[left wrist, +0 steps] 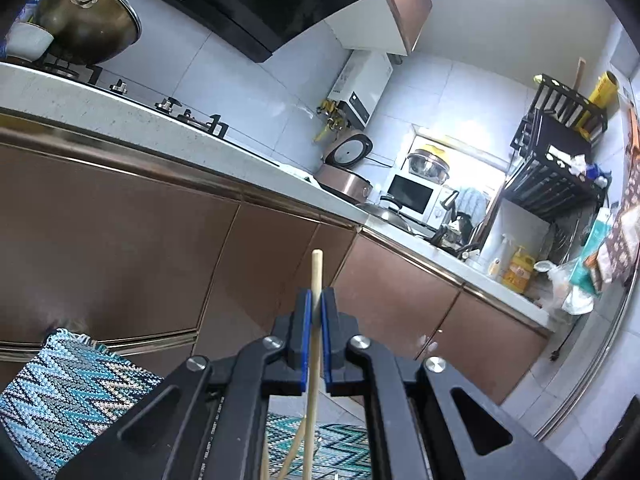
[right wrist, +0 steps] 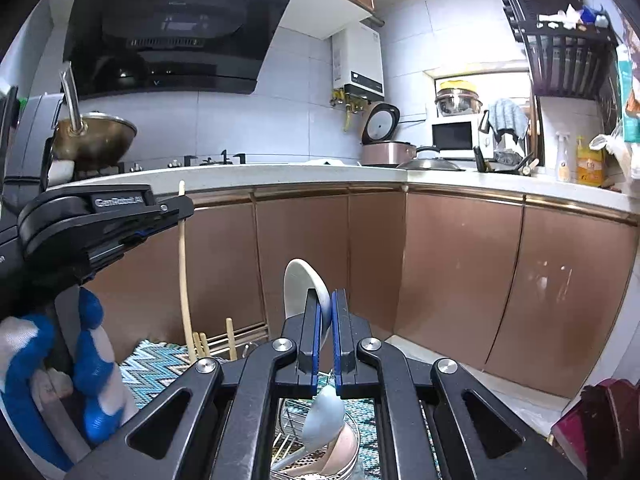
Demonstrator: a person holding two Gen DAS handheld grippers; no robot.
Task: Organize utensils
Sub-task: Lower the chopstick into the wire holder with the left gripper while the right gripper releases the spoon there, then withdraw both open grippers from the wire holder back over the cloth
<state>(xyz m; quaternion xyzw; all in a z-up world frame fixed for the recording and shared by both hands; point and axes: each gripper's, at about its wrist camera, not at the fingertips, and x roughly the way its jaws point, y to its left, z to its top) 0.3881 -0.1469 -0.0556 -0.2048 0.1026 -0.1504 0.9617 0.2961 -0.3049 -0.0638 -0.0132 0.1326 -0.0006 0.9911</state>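
Kitchen: pale worktop (right wrist: 280, 174) over copper-brown cabinets (right wrist: 460, 264), zigzag mat (left wrist: 72, 384) below. Left tool (left wrist: 316, 312) clenched on upright chopstick (left wrist: 316, 276); right tool (right wrist: 326, 312) clamping white spoon (right wrist: 302, 284) above wire holder (right wrist: 292, 420).

black tool (right wrist: 326, 300), blue-white glove (right wrist: 60, 364)

Left claw (right wrist: 182, 204) and right claw (right wrist: 325, 312) clamped tight, roughly level.
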